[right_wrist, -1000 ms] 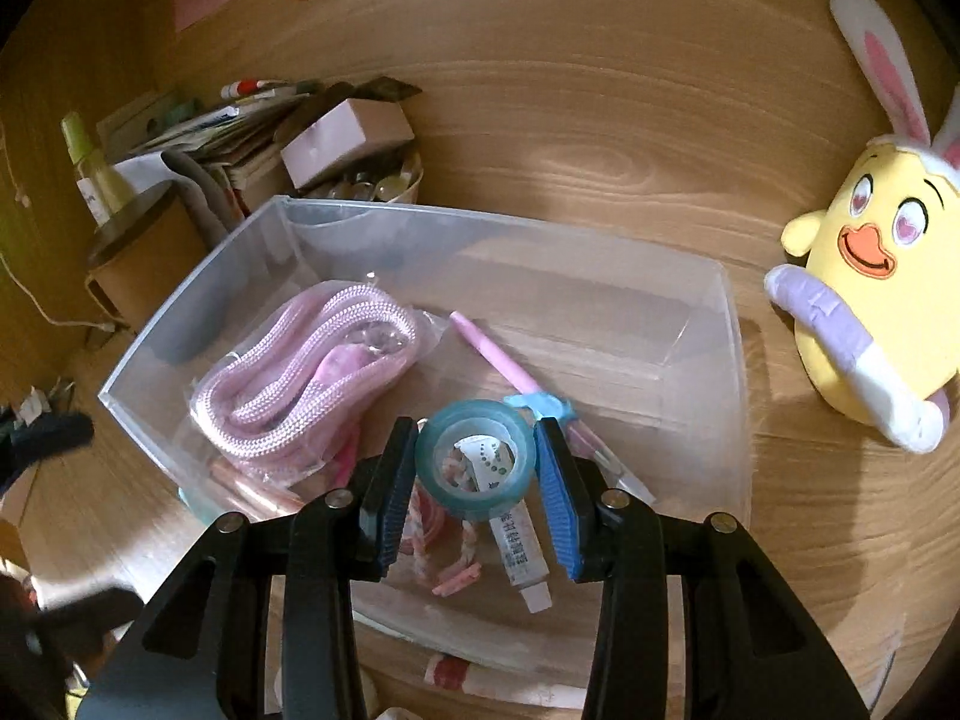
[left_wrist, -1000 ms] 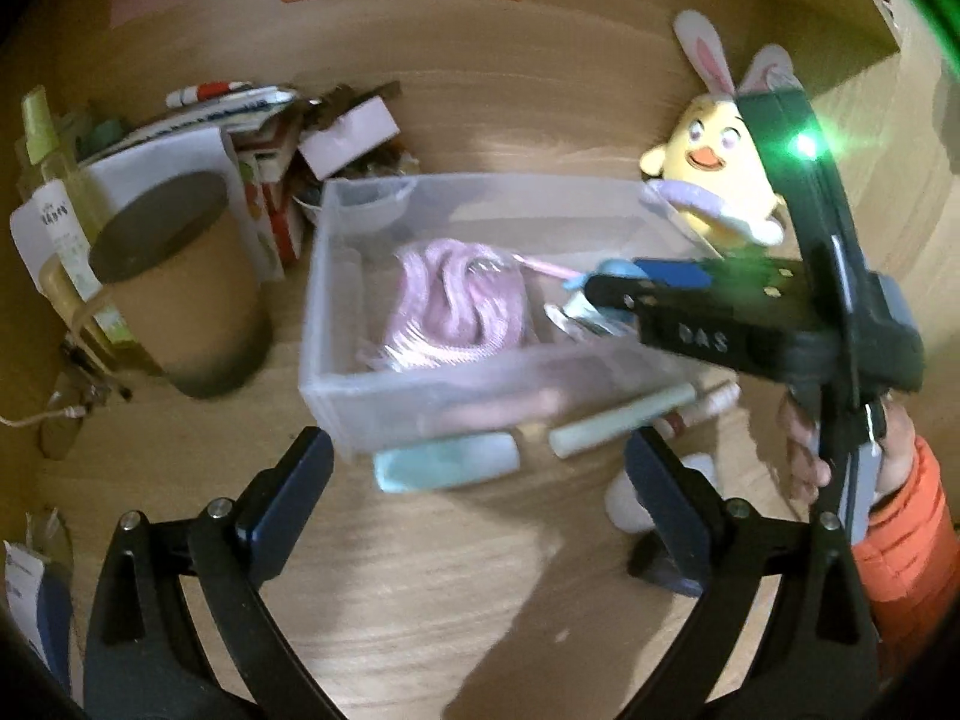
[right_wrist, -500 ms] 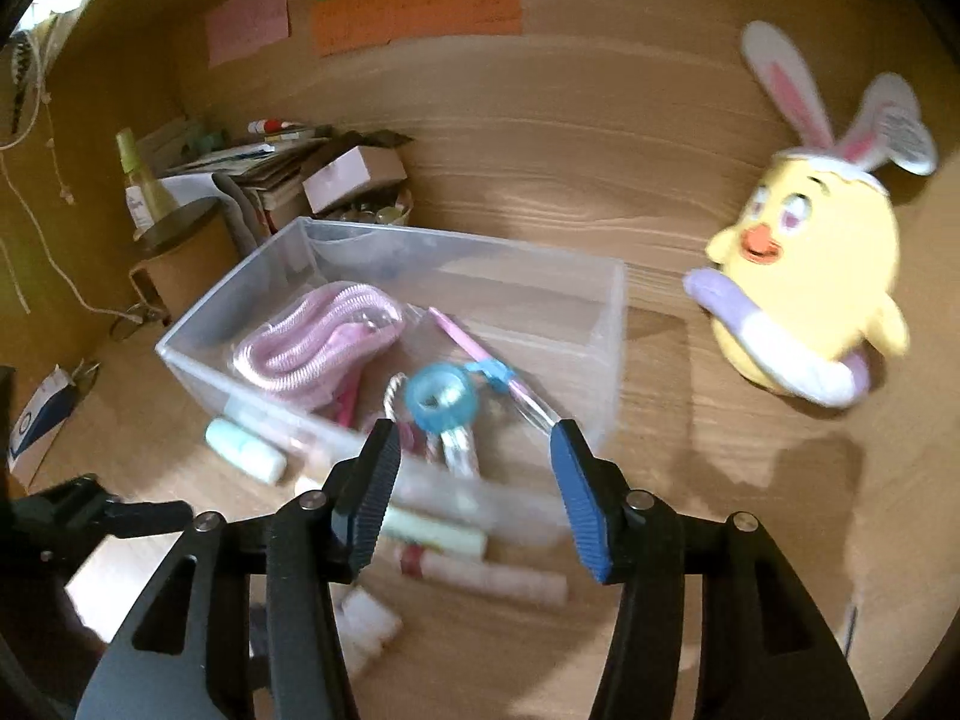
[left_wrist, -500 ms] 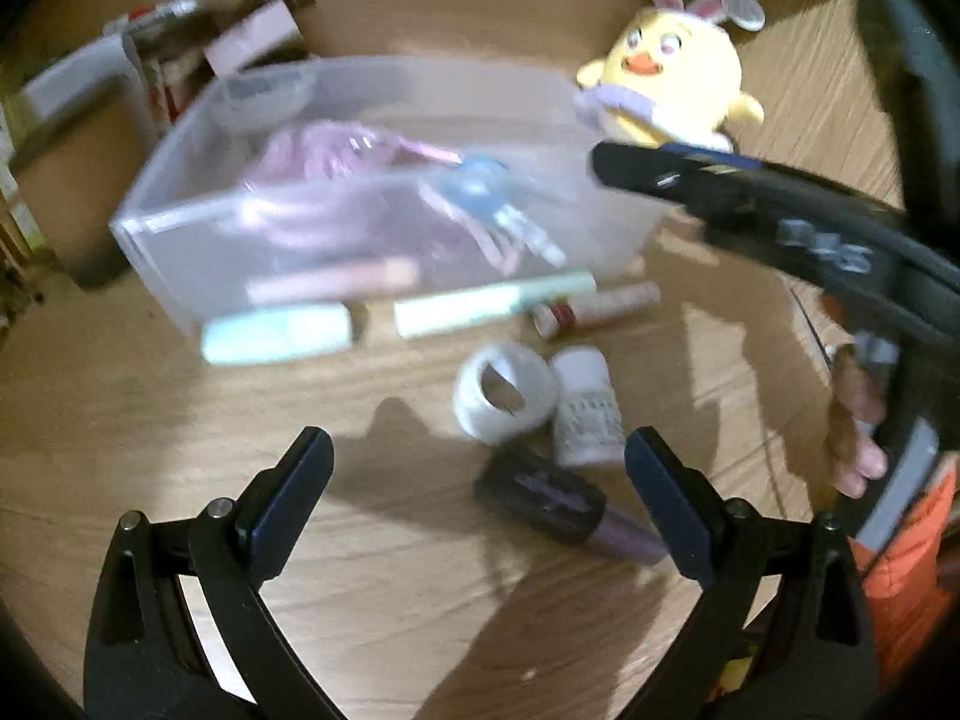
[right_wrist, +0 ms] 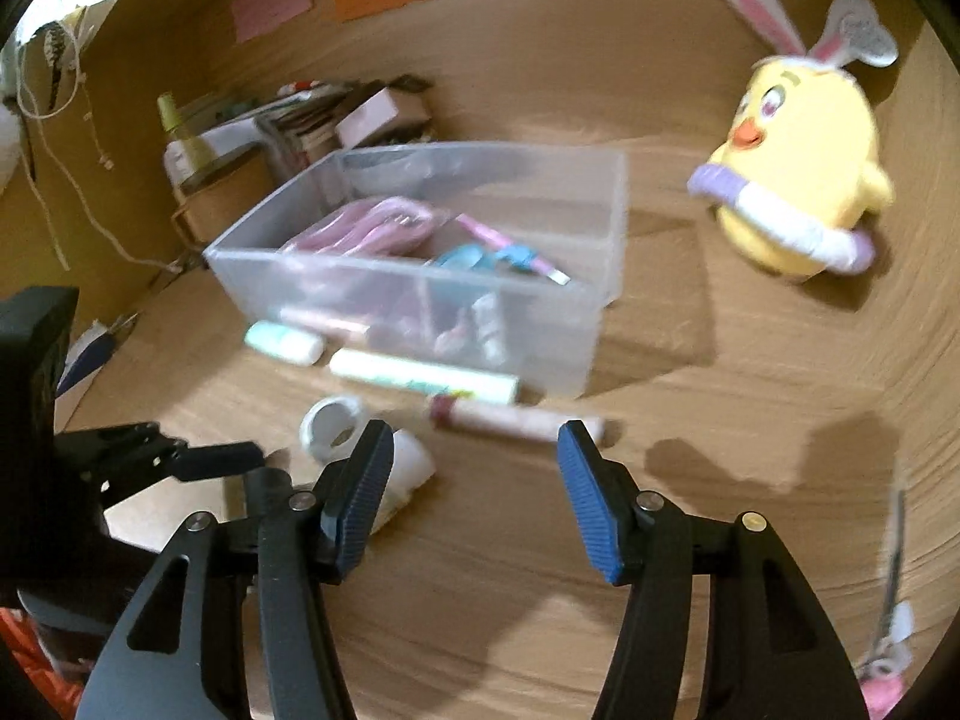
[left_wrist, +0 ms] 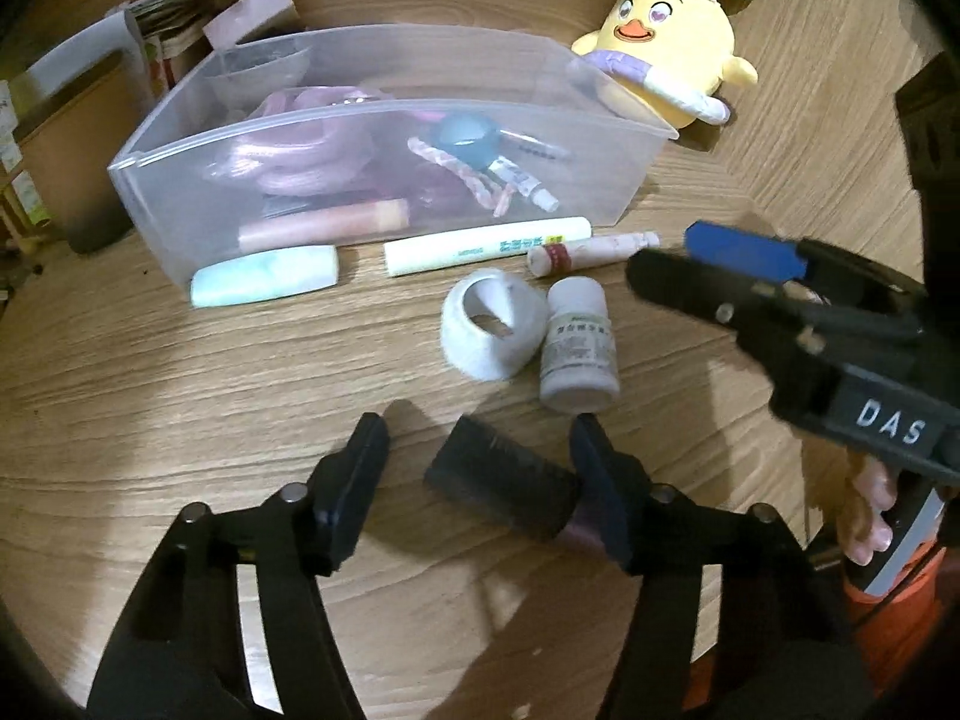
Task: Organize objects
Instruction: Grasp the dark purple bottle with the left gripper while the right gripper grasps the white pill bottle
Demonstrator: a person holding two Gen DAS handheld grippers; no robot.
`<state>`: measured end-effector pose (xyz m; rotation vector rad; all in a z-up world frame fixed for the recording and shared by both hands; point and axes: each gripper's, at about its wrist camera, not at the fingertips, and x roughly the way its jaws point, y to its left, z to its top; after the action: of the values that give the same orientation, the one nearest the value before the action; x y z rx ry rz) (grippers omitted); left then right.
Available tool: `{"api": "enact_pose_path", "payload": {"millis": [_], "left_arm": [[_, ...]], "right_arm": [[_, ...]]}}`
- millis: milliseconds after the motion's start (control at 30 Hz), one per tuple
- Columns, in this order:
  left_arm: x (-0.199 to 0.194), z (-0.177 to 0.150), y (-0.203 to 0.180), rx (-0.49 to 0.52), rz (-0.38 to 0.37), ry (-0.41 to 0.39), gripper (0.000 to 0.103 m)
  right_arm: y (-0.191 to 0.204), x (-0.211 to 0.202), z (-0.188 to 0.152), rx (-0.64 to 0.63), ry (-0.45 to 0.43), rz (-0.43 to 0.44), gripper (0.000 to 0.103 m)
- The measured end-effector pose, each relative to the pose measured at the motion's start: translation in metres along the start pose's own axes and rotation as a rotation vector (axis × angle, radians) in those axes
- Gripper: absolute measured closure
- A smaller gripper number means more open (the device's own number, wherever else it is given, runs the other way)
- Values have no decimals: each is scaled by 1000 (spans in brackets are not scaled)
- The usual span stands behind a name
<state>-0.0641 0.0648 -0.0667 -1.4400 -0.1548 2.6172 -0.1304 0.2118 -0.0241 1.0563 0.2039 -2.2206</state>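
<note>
Dark tube: lying on the worktop, between the closing left tool's pads.
Right tool: empty, opening.

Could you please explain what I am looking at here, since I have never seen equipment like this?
A person holds a two-finger tool in each hand; each carries a camera looking along its fingers. In the left view, the left tool is closing around a dark ridged tube lying on the wooden table. The right tool, still opening, holds nothing. Behind stand a clear plastic bin of small items, a white tape roll, a small white bottle and a yellow plush chick.
</note>
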Motion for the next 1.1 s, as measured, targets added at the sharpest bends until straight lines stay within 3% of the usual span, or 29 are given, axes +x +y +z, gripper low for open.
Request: {"api": "enact_pose_path", "payload": {"millis": [167,367,533,667,733,900,1033,1100], "left_arm": [[-6,-6,14,7,16,-30,44],[-5,-2,35,-36,23,-19,44],[-22,-3,48,-49,-39,-38,38],[-24,-11,38,39,-56,-28,23],[-20,-14,32,74,-68,-19,21],[-9,-12,16,165,-8,-36,21],[-5,-5,13,206,4,-66,23],[-4,-4,11,225,5,-77,34]], "right_arm": [[11,11,-11,12,48,72,50],[24,24,-13,7,70,83,49],[25,26,-14,7,75,72,49],[22,23,-16,13,72,61,54],[21,22,-18,12,74,55,58],[21,23,-26,-14,92,18,76],[21,21,-30,-25,90,4,76],[21,19,-32,-32,83,1,76]]}}
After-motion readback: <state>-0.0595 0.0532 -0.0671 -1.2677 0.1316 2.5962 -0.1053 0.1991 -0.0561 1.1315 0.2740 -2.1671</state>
